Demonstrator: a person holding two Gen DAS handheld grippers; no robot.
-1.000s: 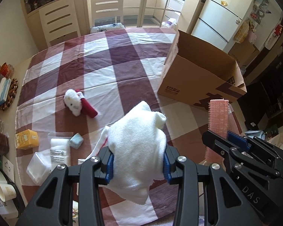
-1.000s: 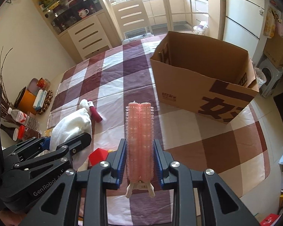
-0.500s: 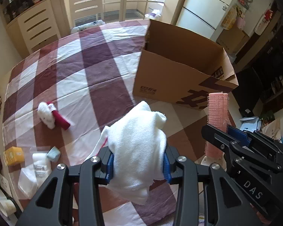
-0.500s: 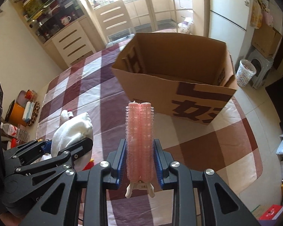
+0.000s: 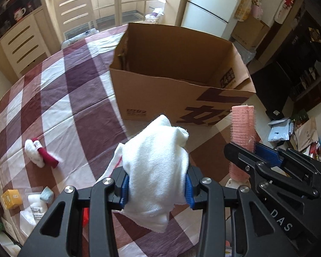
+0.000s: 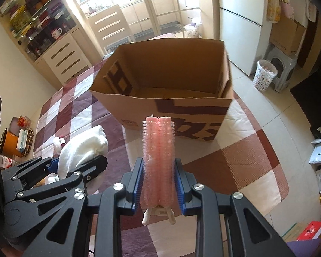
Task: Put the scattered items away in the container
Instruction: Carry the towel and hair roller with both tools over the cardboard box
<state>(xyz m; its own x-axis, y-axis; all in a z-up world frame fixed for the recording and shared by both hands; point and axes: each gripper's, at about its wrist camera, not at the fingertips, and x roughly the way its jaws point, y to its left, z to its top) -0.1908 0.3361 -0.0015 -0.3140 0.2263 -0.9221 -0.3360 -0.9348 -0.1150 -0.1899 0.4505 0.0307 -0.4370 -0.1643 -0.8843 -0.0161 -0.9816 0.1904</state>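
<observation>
An open brown cardboard box stands on the checked tablecloth ahead of both grippers. My left gripper is shut on a bunched white towel, held above the cloth short of the box's near wall. To its right, my right gripper is shut on a pink bristly hair roller that stands upright between the blue pads. The roller also shows in the left wrist view, and the towel in the right wrist view.
A small white and red plush toy lies on the cloth at the left. A yellow box, a clear packet and a small pale cup sit near the table's left front edge. Beyond the box stand a fridge and a chair.
Both grippers have moved toward the box with their loads, so it looms larger and nearer the centre of each view. The toy and small items have slid left.
</observation>
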